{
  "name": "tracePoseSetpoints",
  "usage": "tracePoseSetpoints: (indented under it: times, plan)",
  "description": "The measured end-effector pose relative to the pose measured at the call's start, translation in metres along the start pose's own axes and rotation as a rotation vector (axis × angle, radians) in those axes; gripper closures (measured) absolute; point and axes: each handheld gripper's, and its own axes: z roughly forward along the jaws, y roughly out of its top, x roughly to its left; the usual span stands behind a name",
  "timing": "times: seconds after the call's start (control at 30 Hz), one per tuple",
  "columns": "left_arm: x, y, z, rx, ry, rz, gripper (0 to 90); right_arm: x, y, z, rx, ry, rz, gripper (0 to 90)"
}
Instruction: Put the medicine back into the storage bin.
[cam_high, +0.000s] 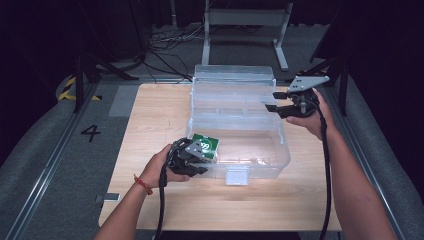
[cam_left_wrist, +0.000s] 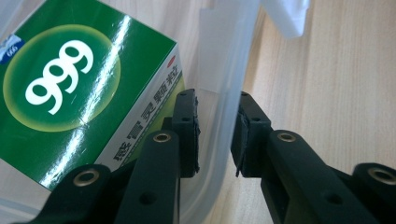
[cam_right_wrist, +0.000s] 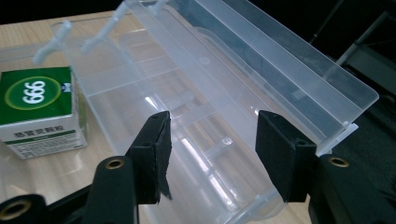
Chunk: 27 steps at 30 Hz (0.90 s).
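Observation:
A clear plastic box (cam_high: 282, 150) stands on the wooden table with its lid (cam_high: 235, 80) raised at the back. Inside, in the front left corner, lies a green carton (cam_high: 206, 144) printed 999 (cam_left_wrist: 70, 93) (cam_right_wrist: 37, 102). My left gripper (cam_high: 199, 165) (cam_left_wrist: 217, 100) straddles the box's front wall (cam_left_wrist: 219, 70) beside the carton, one pad inside and one outside, both against the plastic. My right gripper (cam_high: 272, 101) (cam_right_wrist: 214, 116) hangs in the air at the lid's right end, jaws wide apart and pointing at the lid (cam_right_wrist: 261, 60) without touching it.
A white latch (cam_high: 236, 176) sticks out of the box's front. Bare wooden tabletop (cam_high: 150, 115) lies left of and in front of the box. A grey metal stand (cam_high: 245, 20) and cables are on the floor behind the table.

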Motion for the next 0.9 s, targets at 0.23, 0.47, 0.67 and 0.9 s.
tracePoseSetpoints:
  times: [0.23, 0.47, 0.67, 0.9]
  plan:
    - [0.001, 0.000, 0.000, 0.005, -0.012, 0.004, 78.8, -0.014, 0.008, 0.027, 0.040, 0.032, 0.002, 46.0]
    - [0.001, 0.000, 0.000, -0.006, -0.012, 0.012, 79.8, -0.026, 0.007, 0.051, 0.106, 0.048, 0.012, 51.0]
    - [0.000, -0.002, 0.001, -0.031, -0.004, 0.017, 79.9, -0.030, 0.006, 0.063, 0.140, 0.061, -0.035, 64.9]
    - [0.000, -0.004, 0.000, -0.064, -0.009, 0.012, 79.7, -0.032, 0.008, 0.066, 0.149, 0.106, -0.049, 70.0]
